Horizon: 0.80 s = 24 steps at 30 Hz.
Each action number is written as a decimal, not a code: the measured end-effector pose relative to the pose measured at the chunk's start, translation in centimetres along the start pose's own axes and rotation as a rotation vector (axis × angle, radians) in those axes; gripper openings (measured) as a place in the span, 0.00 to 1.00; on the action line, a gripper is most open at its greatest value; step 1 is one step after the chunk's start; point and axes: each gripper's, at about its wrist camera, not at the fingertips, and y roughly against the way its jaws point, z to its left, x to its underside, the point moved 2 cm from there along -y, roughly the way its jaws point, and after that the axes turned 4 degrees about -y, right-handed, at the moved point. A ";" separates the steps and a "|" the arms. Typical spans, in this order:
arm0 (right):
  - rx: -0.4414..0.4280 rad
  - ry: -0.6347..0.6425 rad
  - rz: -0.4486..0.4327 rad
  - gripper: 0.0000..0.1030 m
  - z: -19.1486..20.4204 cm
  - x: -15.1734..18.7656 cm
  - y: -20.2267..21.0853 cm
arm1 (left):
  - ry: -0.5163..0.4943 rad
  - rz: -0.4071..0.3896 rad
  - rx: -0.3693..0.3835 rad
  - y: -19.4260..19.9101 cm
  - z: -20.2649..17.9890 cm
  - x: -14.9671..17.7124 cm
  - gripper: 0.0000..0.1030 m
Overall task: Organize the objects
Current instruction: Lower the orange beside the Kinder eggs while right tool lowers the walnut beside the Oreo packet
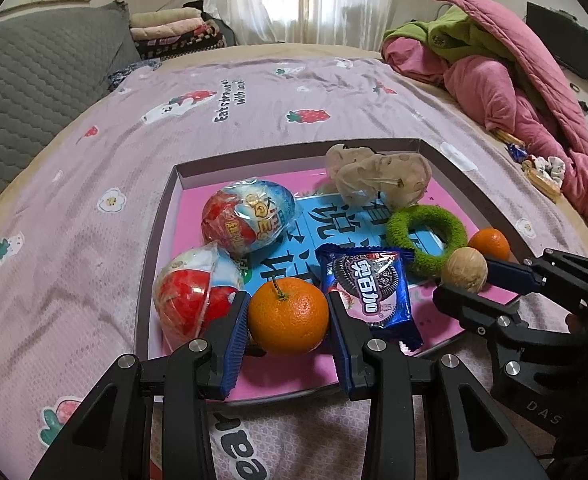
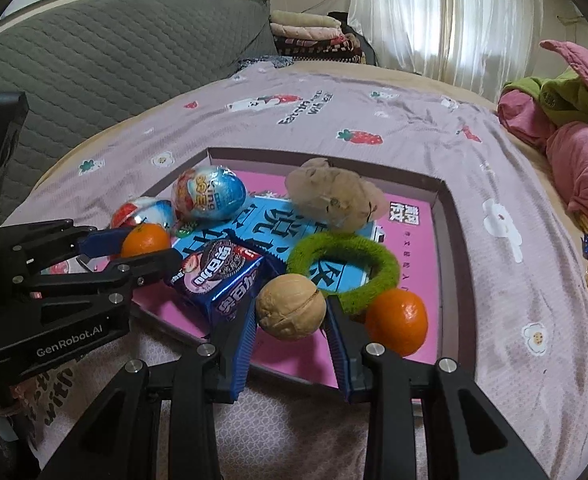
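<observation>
A shallow box (image 1: 162, 216) with a pink floor lies on the bed. My left gripper (image 1: 289, 307) is shut on an orange tangerine (image 1: 288, 316) just above the box's near edge. In the right wrist view my right gripper (image 2: 291, 309) is shut on a tan walnut (image 2: 291, 306) over the box's near side. Inside the box lie two red-and-blue toy eggs (image 1: 250, 216), a blue cookie packet (image 1: 368, 284), a green fuzzy ring (image 1: 426, 236), a beige plush toy (image 1: 378, 178) and a second tangerine (image 2: 397, 327). The same walnut (image 1: 464, 269) shows at the right in the left wrist view.
A pink strawberry-print sheet (image 1: 254, 112) covers the bed around the box. A grey quilted headboard (image 1: 34, 68) stands at the left. Pink and green bedding (image 1: 506, 80) is heaped at the right, with small trinkets (image 1: 542, 168) beside it. Folded blankets (image 1: 174, 32) sit at the back.
</observation>
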 end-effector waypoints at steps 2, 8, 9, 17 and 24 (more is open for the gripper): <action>-0.006 -0.003 0.002 0.34 0.0 -0.1 -0.1 | 0.005 0.000 0.000 -0.1 0.1 0.0 0.38; -0.020 -0.008 0.018 0.34 0.1 -0.2 -0.7 | 0.013 0.004 -0.011 -0.5 0.4 0.1 0.38; -0.020 -0.006 0.019 0.34 0.2 -0.3 -0.8 | 0.017 0.006 -0.012 -0.6 0.5 0.1 0.38; -0.014 -0.007 0.025 0.34 0.3 -0.3 -1.3 | 0.041 0.041 -0.017 -1.9 1.2 0.5 0.38; -0.010 -0.009 0.024 0.34 0.3 -0.3 -1.4 | 0.040 0.041 -0.023 -2.1 1.2 0.6 0.38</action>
